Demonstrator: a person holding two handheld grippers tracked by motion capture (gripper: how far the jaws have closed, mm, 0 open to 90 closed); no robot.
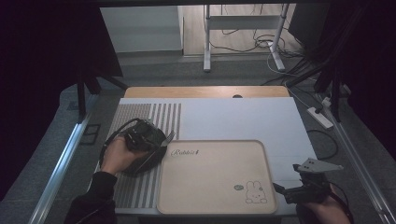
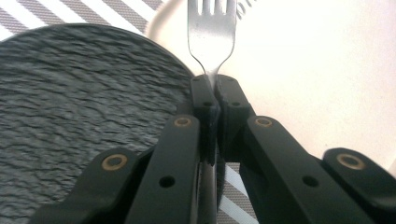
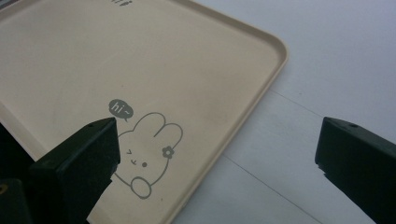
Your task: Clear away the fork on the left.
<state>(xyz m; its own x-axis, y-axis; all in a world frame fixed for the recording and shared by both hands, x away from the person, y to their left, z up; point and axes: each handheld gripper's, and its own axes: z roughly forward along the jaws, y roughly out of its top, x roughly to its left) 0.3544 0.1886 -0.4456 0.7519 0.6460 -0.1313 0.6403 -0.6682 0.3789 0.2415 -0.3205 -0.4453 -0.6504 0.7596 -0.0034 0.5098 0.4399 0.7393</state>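
My left gripper [image 1: 150,134] is shut on the handle of a silver fork [image 2: 212,28], whose tines point ahead toward the beige tray [image 2: 303,70]. In the left gripper view the gripper [image 2: 215,91] hangs above the right rim of a dark slate round plate [image 2: 84,93]. From above, the fork [image 1: 169,136] sticks out over the tray's [image 1: 215,144] left rim, and the plate [image 1: 140,164] lies partly under the hand. My right gripper [image 1: 290,185] stands open near the tray's right front corner. In its own view the gripper [image 3: 218,128] spans the tray's edge [image 3: 275,46] beside a printed rabbit [image 3: 144,154].
A grey-and-white striped placemat [image 1: 135,116] lies under the plate at the left. A white mat [image 1: 243,116] covers the table behind and right of the tray. A wooden table edge [image 1: 205,91] runs along the back. A power strip [image 1: 320,117] and cables lie on the floor at right.
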